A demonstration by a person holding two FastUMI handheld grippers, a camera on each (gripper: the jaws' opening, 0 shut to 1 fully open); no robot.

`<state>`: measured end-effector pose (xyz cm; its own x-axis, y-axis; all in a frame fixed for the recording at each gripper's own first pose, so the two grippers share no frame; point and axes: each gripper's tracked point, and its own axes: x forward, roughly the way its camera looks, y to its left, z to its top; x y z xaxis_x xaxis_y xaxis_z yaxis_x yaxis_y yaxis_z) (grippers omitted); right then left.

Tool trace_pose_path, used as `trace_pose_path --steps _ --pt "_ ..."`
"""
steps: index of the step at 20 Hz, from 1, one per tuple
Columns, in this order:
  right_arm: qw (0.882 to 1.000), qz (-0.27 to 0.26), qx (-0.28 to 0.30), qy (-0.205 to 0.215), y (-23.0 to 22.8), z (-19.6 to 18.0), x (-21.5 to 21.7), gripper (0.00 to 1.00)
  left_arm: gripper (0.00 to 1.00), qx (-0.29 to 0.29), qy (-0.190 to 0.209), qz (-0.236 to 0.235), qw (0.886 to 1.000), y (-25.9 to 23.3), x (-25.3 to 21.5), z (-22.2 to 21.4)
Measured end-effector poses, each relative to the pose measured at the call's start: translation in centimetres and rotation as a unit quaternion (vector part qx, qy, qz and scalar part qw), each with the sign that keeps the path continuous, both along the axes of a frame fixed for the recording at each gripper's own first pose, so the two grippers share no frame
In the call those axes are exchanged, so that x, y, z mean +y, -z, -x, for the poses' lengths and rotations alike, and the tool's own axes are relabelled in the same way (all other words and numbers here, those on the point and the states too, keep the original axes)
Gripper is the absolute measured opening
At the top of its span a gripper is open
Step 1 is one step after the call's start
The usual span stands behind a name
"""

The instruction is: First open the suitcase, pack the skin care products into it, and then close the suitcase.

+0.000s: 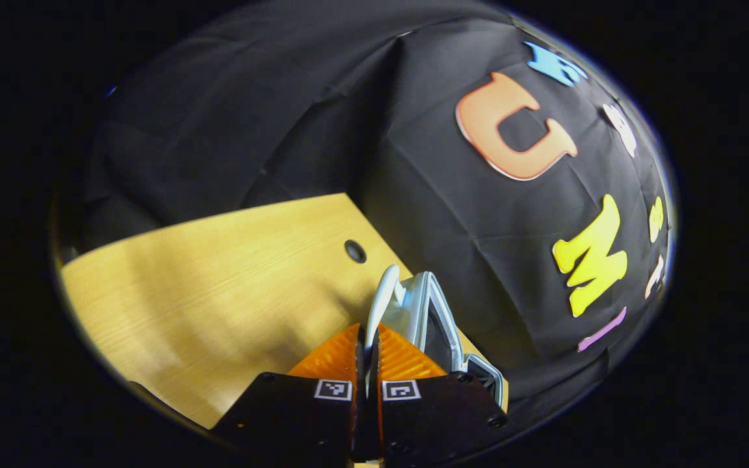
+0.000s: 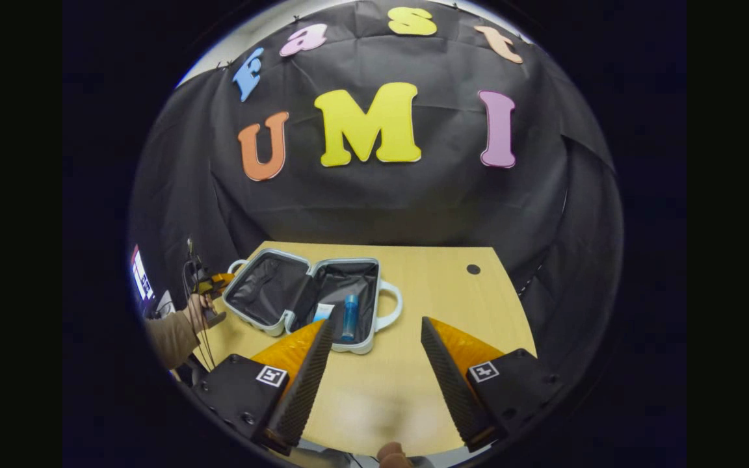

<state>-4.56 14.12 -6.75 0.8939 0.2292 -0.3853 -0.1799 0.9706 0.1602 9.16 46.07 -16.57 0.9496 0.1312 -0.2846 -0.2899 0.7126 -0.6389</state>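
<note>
left claw [image 1: 367, 354] is clenched on the pale handle [image 1: 380, 300] at one end of the suitcase [image 1: 436, 318], both fingers pressed flat against it with the case's edge rising just beyond; in the right gripper view the same claw [image 2: 209, 286] sits at the far left handle with a sleeved hand [image 2: 196, 312] behind it. right claw [image 2: 374, 351] hangs released above the tabletop [image 2: 439, 286], fingers spread wide apart, nothing between them, just in front of the case

the suitcase [image 2: 309, 296] lies fully open and flat on the tabletop, both dark-lined halves facing up. in the right half lie a blue tube [image 2: 350, 316] and a paler tube [image 2: 323, 312] beside it, partly hidden by a finger of the right claw. no other products lie on the bare wood around the case

so, judging from this, opening is done and packing looks finished or close to it; what remains is closing, and the left claw's hold on the handle fits swinging that half over
</note>
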Motion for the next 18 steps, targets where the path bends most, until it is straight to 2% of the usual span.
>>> trace_pose_path --steps 1,2,4,8,13,18 --pt "1.000 -0.001 -0.005 -0.005 -0.2 0.1 -0.7 0.80 0.03 -0.003 0.000 -0.033 0.999 -1.8 -0.7 0.1" --pt "1.000 -0.001 -0.011 -0.009 -0.3 0.1 -1.3 0.83 0.03 -0.010 -0.001 -0.065 0.998 -3.8 -1.5 0.1" --pt "1.000 0.002 -0.022 -0.017 -0.6 0.0 -2.9 0.83 0.03 -0.022 0.000 -0.121 0.992 -7.6 -3.9 0.3" --pt "0.999 -0.003 -0.035 -0.020 -0.8 -1.2 -6.5 0.83 0.03 -0.032 -0.006 -0.226 0.974 -12.3 -10.1 0.1" --pt "0.998 0.004 -0.056 0.007 -1.5 -1.3 -12.4 0.83 0.03 -0.051 0.021 -0.313 0.948 -15.4 -20.1 -0.2" --pt "0.995 0.008 -0.088 0.052 -2.2 -1.7 -17.9 0.82 0.03 -0.046 0.049 -0.358 0.931 -14.0 -29.4 -1.5"
